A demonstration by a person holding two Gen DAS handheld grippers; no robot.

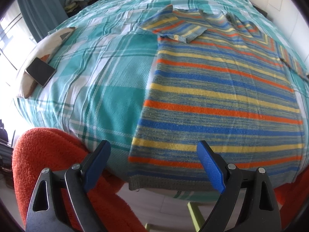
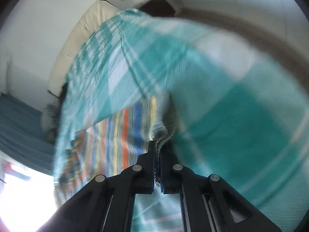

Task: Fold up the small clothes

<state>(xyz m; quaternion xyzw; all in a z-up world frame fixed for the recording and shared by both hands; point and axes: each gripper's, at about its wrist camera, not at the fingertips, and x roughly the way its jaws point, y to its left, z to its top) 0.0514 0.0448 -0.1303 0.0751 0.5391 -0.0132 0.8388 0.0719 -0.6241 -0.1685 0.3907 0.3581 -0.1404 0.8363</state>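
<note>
At the far left of the left wrist view, a dark phone [image 1: 41, 71] lies on a pale cushion [image 1: 33, 58] near the edge of the bed [image 1: 100, 61], which is covered in a teal and white plaid spread. Low on that side, a fuzzy orange sleeve [image 1: 46, 154] fills the corner beside the left gripper [image 1: 154, 162]. Its blue-padded jaws are spread wide with nothing between them, hanging over the near edge of the bed, just above the lower left corner of the striped sweater [image 1: 218, 100]. The sweater lies flat on the right half of the spread, hem towards the camera, in bands of blue, yellow and orange; its left sleeve is folded in across the chest at the far end. A green stool leg [image 1: 195, 212] shows on the floor below the hem.

In the blurred right wrist view, the striped sweater [image 2: 123, 135] runs away to the left over the plaid bed [image 2: 222, 135]. The right gripper [image 2: 157, 148] has its jaws pressed together, pinching a bunched knitted edge of the sweater that rises in a fold from their tips.
</note>
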